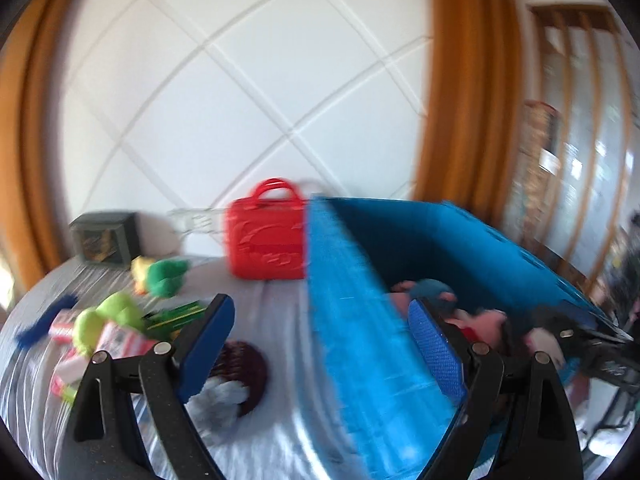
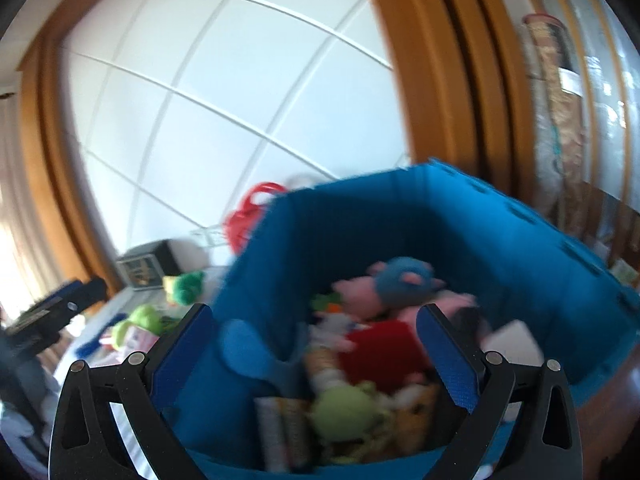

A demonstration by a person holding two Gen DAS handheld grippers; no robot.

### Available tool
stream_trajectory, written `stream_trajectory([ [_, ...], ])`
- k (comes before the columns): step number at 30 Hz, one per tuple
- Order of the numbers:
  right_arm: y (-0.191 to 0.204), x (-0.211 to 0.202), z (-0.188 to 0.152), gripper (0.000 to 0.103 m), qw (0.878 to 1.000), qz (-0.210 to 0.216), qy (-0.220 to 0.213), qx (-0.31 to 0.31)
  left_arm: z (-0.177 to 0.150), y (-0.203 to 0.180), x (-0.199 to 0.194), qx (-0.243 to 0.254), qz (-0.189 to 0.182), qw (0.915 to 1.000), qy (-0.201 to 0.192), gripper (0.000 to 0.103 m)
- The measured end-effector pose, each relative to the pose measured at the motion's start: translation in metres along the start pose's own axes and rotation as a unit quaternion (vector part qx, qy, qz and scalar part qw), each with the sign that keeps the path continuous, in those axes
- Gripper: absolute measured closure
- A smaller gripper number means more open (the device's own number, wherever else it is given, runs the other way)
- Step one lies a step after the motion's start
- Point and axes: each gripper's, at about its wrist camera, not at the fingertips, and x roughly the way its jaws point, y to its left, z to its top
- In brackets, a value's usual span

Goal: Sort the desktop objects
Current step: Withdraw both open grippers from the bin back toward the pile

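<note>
White panelled wall with orange-brown wood trim behind; a grey striped cloth covers the desk. Both views are motion-blurred.

Landmark is the blue bin — tall fabric walls, open top. Its left wall cuts straight between the left gripper's fingers, so that claw straddles the rim, spread wide, nothing pinched. Bare cloth lies between the bin's left wall and the toy pile, and runs back to the red bag, which stands upright just left of the bin's far corner. The right gripper hangs over the bin's open mouth, jaws spread wide, holding nothing; near rim sits low between its fingers.

Only the left view shows what's left of the bin clearly: a dark-red woven thing with a grey tuft nearest, a light-green plush on pink-white packets, a green box, a green-yellow plush further back, a blue fuzzy bit, a dark box at the wall.

Only the right view looks down into the bin: blue plush on pink plush, a red item, a green frog plush, book spines — piled, touching. The left gripper shows far left of the bin there, state not readable in that view.
</note>
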Motion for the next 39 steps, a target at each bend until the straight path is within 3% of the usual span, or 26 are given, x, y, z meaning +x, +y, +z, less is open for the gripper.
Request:
stream_trajectory([
  [6, 0.069, -0.008, 0.009, 0.000, 0.997, 0.053, -0.047, -0.035, -0.009, 0.090, -0.006, -0.028, 0.075, 0.9967, 0.010, 0.013],
  [10, 0.124, 0.002, 0.008, 0.000, 0.995, 0.080, -0.043, -0.052, -0.017, 0.140, -0.003, -0.022, 0.109, 0.9934, 0.028, 0.014],
  [16, 0.195, 0.032, -0.005, 0.000, 0.993, 0.096, -0.012, -0.073, -0.036, 0.198, 0.014, -0.016, 0.110, 0.9908, 0.076, 0.014],
  [20, 0.234, 0.069, -0.027, 0.000, 0.991, 0.099, 0.042, -0.083, -0.056, 0.226, 0.029, -0.012, 0.101, 0.9881, 0.115, 0.014],
  [24, 0.249, 0.114, -0.053, 0.000, 0.987, 0.099, 0.104, -0.065, -0.078, 0.243, 0.050, -0.003, 0.084, 0.9842, 0.156, 0.014],
  [30, 0.236, 0.182, -0.099, 0.000, 0.976, 0.038, 0.211, -0.040, -0.122, 0.255, 0.101, -0.002, 0.057, 0.9713, 0.231, 0.014],
  [35, 0.212, 0.216, -0.139, 0.000, 0.956, 0.012, 0.284, -0.070, -0.159, 0.243, 0.141, -0.031, 0.050, 0.9583, 0.280, 0.014],
  [39, 0.193, 0.231, -0.156, 0.001, 0.948, 0.016, 0.311, -0.067, -0.185, 0.221, 0.171, -0.026, 0.043, 0.9485, 0.313, 0.014],
])
